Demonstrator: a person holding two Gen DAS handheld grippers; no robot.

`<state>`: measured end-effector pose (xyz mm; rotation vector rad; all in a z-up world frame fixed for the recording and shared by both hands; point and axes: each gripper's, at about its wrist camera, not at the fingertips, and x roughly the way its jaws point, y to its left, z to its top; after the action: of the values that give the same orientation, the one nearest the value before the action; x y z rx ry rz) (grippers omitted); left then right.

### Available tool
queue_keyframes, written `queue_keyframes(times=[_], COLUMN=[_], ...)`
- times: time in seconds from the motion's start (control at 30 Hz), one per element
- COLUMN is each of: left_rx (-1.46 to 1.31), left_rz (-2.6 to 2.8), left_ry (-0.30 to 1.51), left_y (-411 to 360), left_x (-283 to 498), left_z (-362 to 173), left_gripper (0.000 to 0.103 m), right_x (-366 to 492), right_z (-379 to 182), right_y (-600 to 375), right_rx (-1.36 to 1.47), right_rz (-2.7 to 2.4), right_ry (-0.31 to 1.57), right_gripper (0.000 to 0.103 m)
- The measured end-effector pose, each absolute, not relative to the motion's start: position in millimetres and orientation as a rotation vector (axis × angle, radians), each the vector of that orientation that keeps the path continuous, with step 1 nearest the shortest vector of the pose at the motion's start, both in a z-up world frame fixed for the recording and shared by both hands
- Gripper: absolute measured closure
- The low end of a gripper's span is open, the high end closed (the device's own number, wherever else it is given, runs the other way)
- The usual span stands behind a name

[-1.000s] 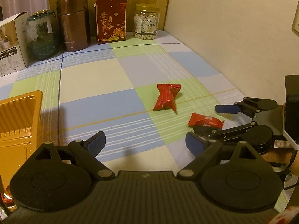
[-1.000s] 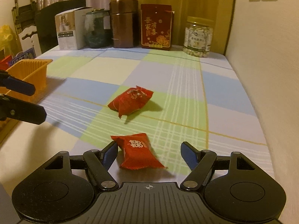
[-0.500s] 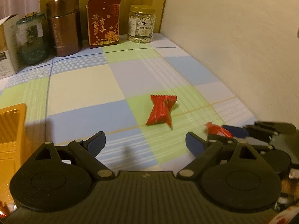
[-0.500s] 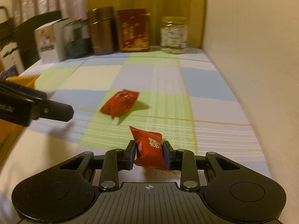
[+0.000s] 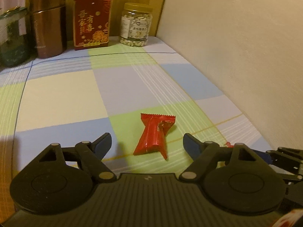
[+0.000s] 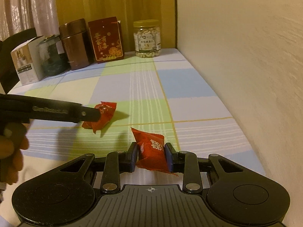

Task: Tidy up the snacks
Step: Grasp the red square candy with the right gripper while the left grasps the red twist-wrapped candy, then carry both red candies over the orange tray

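Observation:
My right gripper (image 6: 151,155) is shut on a red snack packet (image 6: 151,151) and holds it just above the checked tablecloth. My left gripper (image 5: 147,143) is open, its fingers on either side of a second red snack packet (image 5: 154,136) that lies on a green square. In the right wrist view the same packet (image 6: 102,115) lies behind one left finger (image 6: 56,111). The right gripper shows at the right edge of the left wrist view (image 5: 284,157).
At the back stand a brown canister (image 5: 49,22), a red box (image 5: 91,20), a jar of nuts (image 5: 136,24), a dark glass jar (image 6: 51,56) and a white carton (image 6: 26,62). The wall (image 5: 236,56) runs along the table's right side.
My right gripper closed on the near packet and lifted it. My left gripper moved forward and right until the other packet lay between its open fingers; the orange tray left its view.

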<state>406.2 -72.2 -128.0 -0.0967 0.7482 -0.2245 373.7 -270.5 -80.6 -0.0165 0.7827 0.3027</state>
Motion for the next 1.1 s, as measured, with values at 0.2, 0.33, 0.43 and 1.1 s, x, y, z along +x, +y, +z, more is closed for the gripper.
queue_keyframes(times=[0.2, 0.33, 0.43, 1.1], left_rx=[-0.002, 0.014, 0.022, -0.128], left_rz=[-0.265, -0.262, -0.262, -0.209], left_ry=[0.734, 0.741, 0.757, 0.837], left_y=[-92, -97, -96, -72], left_x=[414, 418, 421, 328], left_z=[-138, -145, -148, -122], left_gripper=[0.033, 0.045, 0.059, 0.076], right_x=[375, 374, 373, 354], right_z=[-85, -86, -87, -63], right_y=[-270, -272, -271, -262], right_rx=[-0.022, -0.019, -0.018, -0.013], right_rz=[0.295, 0.292, 0.29, 0.319], right_ry=[0.795, 0.798, 0.801, 0.83], right_gripper=[0.072, 0.072, 0.072, 0.072])
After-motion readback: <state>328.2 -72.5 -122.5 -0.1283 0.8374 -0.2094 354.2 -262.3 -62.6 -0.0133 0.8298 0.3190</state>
